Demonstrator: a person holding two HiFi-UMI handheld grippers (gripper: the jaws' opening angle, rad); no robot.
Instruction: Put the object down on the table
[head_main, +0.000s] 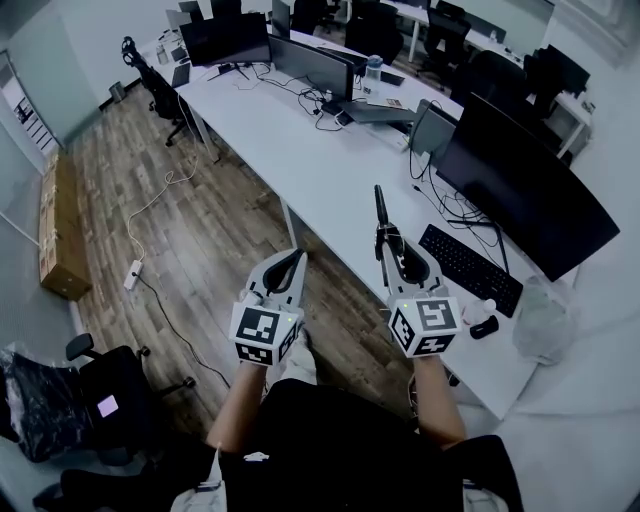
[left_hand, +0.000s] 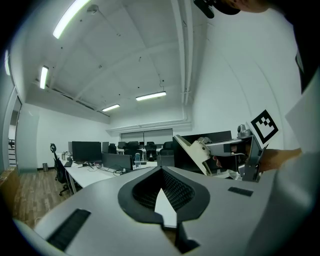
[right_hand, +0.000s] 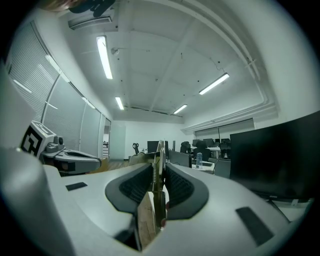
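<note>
Head view: your right gripper (head_main: 385, 243) is clamped on a slim dark spring-loaded hand tool (head_main: 379, 208). Its tip reaches over the near long edge of the long white table (head_main: 330, 170), and it looks held above the top, not resting on it. Carry it inward to the bare stretch, clear of the black keyboard (head_main: 470, 268) toward the right end, and lower it first.

Left gripper view: your left gripper (left_hand: 161, 172) is closed on nothing, so hold it aside.

Right gripper view: the tool sits between the pads, coil spring (right_hand: 152, 172) showing. Ease the jaws apart only at touchdown.
</note>
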